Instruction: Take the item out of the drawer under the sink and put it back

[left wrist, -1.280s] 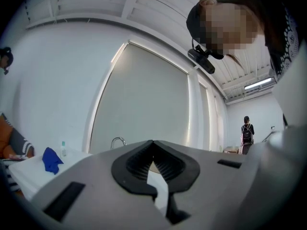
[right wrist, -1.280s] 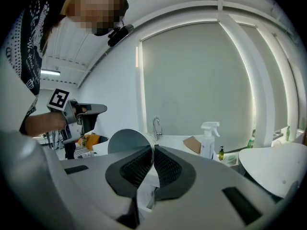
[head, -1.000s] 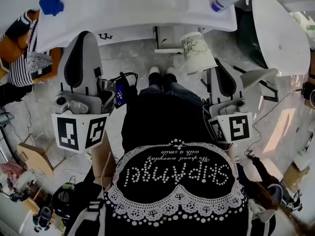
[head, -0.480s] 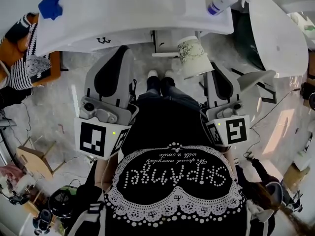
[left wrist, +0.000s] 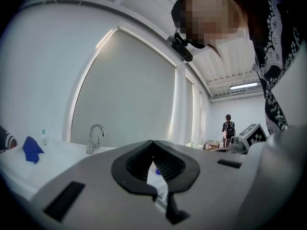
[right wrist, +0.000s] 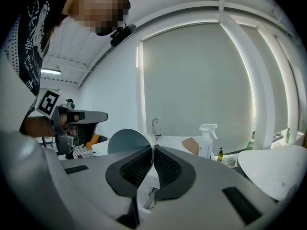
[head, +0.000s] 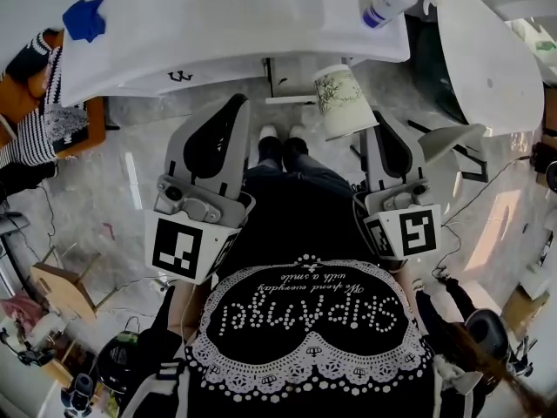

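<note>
Head view: right claw (head: 372,122) pinches the cup (head: 344,101) by its rim, bottom pointing at the drawer (head: 291,99) under the front edge of the sink (head: 261,24). Left gripper view: left claw (left wrist: 154,164) is shut tight, empty. Right gripper view: cup's mouth faces back, rim squeezed between the jaws.

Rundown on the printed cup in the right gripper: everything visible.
The white tapered cup with a dark branch print looks like paper or thin plastic. It is tipped onto its side in the air, with its wider open mouth towards the person and its base towards the white sink counter. The inside is plain, greyish and looks empty. Only the right gripper touches it: its fingers pinch the wall at the rim, one inside and one outside.
</note>
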A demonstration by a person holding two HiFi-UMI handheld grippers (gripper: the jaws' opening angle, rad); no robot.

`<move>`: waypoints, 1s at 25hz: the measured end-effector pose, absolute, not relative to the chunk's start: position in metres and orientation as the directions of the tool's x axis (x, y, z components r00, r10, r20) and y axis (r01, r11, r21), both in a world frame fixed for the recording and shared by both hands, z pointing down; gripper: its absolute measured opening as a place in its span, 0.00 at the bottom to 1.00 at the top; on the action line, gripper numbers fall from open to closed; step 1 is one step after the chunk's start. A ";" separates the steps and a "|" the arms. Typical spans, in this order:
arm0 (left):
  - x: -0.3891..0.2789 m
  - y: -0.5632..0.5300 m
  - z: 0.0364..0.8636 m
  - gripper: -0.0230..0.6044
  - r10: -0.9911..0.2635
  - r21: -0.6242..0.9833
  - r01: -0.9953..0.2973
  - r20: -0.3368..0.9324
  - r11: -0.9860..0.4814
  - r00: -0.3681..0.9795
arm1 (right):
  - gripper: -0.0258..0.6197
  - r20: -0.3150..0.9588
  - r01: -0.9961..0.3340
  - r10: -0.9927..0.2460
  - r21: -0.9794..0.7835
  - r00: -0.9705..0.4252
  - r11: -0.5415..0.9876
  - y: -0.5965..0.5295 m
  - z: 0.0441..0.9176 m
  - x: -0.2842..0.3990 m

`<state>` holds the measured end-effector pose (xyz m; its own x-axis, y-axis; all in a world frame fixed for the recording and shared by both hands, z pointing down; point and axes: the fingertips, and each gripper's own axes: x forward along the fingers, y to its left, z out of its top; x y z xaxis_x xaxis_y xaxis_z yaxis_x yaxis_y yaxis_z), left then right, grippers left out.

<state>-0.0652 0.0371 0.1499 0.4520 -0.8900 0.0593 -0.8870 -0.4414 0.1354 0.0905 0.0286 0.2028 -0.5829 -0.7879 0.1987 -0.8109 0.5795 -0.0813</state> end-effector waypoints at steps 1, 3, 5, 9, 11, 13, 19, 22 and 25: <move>-0.065 0.037 0.149 0.04 -0.889 0.138 -0.886 0.054 -0.444 0.454 | 0.09 0.200 -0.812 -0.788 -0.082 -0.582 0.578 0.028 0.203 0.090; -0.064 0.036 0.149 0.04 -0.888 0.144 -0.884 0.052 -0.445 0.456 | 0.09 0.202 -0.813 -0.789 -0.083 -0.580 0.576 0.027 0.203 0.090; -0.065 0.035 0.152 0.04 -0.888 0.149 -0.884 0.061 -0.444 0.456 | 0.09 0.191 -0.813 -0.792 -0.088 -0.581 0.575 0.026 0.201 0.090; -0.071 0.031 0.158 0.04 -0.893 0.168 -0.891 0.093 -0.421 0.440 | 0.09 0.184 -0.810 -0.790 -0.095 -0.585 0.578 0.024 0.201 0.089; -0.076 0.030 0.160 0.04 -0.899 0.180 -0.896 0.097 -0.407 0.427 | 0.09 0.196 -0.814 -0.791 -0.092 -0.579 0.573 0.023 0.203 0.089; -0.080 0.029 0.160 0.04 -0.903 0.186 -0.899 0.097 -0.397 0.419 | 0.09 0.204 -0.818 -0.793 -0.092 -0.574 0.568 0.022 0.206 0.089; -0.085 0.027 0.164 0.04 -0.902 0.198 -0.899 0.111 -0.391 0.417 | 0.09 0.245 -0.829 -0.795 -0.087 -0.556 0.553 0.015 0.215 0.089; -0.087 0.027 0.165 0.04 -0.900 0.207 -0.897 0.119 -0.390 0.418 | 0.09 0.297 -0.837 -0.787 -0.101 -0.541 0.537 0.011 0.224 0.089; -0.086 0.025 0.168 0.04 -0.899 0.213 -0.896 0.125 -0.389 0.419 | 0.09 0.334 -0.833 -0.769 -0.115 -0.545 0.541 0.006 0.234 0.090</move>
<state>-0.0856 0.0247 0.1680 0.4195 -0.8991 0.1248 -0.8964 -0.3887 0.2130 0.0900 0.0059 0.2344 -0.5450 -0.7689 0.3344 -0.8333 0.5406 -0.1153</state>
